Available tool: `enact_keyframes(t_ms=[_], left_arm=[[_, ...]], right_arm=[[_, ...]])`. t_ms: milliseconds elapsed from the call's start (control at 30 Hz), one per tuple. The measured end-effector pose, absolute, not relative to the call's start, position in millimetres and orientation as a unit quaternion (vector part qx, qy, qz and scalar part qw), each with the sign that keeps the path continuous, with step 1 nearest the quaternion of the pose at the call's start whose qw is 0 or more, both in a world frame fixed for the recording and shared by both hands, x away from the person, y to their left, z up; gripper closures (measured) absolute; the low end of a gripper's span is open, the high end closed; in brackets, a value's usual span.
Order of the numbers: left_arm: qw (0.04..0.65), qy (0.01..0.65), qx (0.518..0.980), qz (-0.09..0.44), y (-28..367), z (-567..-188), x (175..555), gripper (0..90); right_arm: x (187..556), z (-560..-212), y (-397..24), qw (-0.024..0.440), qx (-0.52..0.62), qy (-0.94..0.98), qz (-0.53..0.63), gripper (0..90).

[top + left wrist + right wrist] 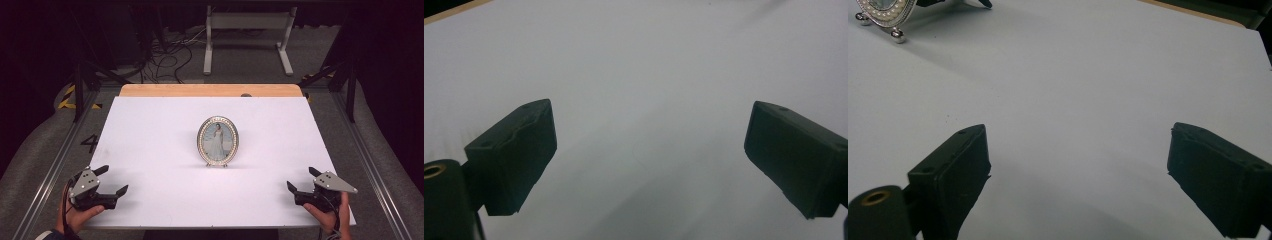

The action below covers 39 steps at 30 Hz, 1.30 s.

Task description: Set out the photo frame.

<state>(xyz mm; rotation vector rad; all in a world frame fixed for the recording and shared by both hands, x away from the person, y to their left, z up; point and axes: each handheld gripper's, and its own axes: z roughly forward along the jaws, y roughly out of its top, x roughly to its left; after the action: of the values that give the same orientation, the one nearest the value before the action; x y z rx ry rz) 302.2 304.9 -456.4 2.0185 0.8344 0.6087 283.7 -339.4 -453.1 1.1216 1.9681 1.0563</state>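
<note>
An oval picture frame (218, 141) with a pearl-studded rim stands upright in the middle of the white table top (150, 130), holding a photo of a person in a white dress. Its lower rim and small feet show at the top left of the right gripper view (883, 12). My left gripper (114, 180) rests at the table's front left corner, held by a hand, jaws wide apart with nothing between them (649, 160). My right gripper (301, 180) sits at the front right corner, also open and empty (1078, 170). Both are far from the frame.
A wooden strip (210, 90) edges the table's far side. Metal rails (55, 165) run along both sides of the table. Beyond it stand a white metal stand (247, 37), loose cables (170, 57) on the floor and dark tripod legs (340, 70).
</note>
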Motion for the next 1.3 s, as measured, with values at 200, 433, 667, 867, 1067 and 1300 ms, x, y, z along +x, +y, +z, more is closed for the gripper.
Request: enact_keyframes(t_ms=[200, 433, 667, 867, 1067, 1300], left_arm=[[0.427, 0.332, 0.805, 0.243, 306.4, -456.3, 300.1, 7.2], [0.426, 0.330, 0.807, 0.240, 305.0, -456.8, 300.2, 7.6], [0.424, 0.331, 0.808, 0.240, 303.7, -457.8, 300.6, 7.4], [0.421, 0.329, 0.811, 0.238, 302.0, -458.9, 301.4, 7.4], [0.419, 0.326, 0.814, 0.236, 300.6, -459.6, 303.0, 7.3], [0.418, 0.327, 0.815, 0.233, 298.8, -460.4, 304.8, 7.2]], right_arm=[[283.3, -451.0, -338.1, 0.320, 0.422, 0.745, 0.405, 10.4], [281.4, -447.7, -338.4, 0.337, 0.421, 0.737, 0.407, 10.8], [281.0, -446.9, -342.1, 0.344, 0.427, 0.732, 0.405, 10.9], [281.6, -447.7, -342.3, 0.348, 0.428, 0.732, 0.400, 10.9], [281.6, -449.1, -341.0, 0.348, 0.425, 0.736, 0.396, 10.8], [282.8, -449.8, -342.0, 0.348, 0.430, 0.733, 0.396, 10.7]])
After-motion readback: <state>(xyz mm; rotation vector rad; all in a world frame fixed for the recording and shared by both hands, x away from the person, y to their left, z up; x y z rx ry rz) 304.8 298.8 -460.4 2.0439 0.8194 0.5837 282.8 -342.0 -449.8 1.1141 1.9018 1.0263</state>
